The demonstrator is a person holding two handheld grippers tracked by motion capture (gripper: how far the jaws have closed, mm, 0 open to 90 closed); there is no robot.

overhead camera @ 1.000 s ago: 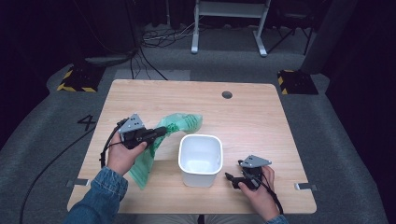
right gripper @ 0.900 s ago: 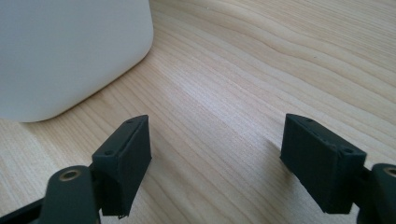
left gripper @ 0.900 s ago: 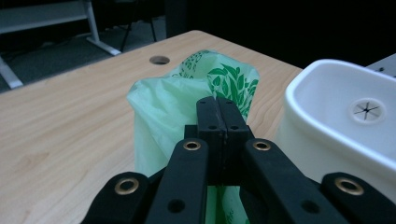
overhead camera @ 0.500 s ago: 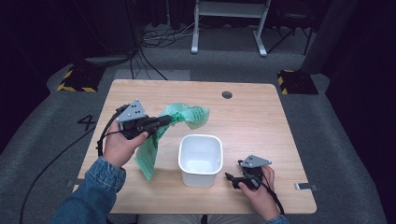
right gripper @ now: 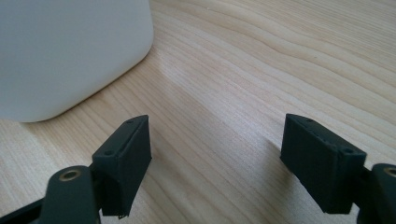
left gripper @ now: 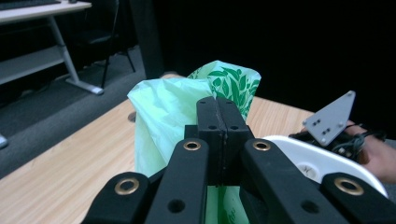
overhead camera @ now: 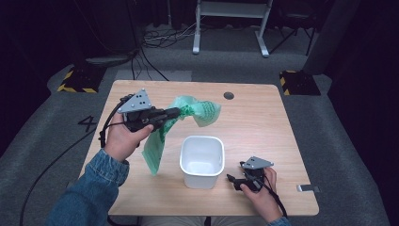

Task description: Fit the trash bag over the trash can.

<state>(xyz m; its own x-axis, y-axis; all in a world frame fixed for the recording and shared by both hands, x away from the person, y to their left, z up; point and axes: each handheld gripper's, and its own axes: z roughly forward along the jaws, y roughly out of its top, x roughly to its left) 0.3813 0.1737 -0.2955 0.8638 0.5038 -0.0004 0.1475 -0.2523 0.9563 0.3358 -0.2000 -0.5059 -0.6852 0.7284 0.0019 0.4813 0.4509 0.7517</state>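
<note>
Thin green leaf-printed plastic bag (overhead camera: 181, 122), crinkly, hangs limp, long axis slanting down-left; we see left gripper (overhead camera: 175, 112) clamped on it, right gripper (right gripper: 217, 158) jaws apart beside smooth white rounded-square plastic bin (overhead camera: 202, 160).

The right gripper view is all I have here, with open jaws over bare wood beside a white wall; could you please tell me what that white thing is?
Observer: It is a white bin, open at the top and standing upright on the table.
Operator: Thank you. Is anything in it?
Observer: Nothing that I can see inside.
Operator: And the other hand?
Observer: The left gripper is shut on a green plastic bag, held in the air left of the bin.
</note>
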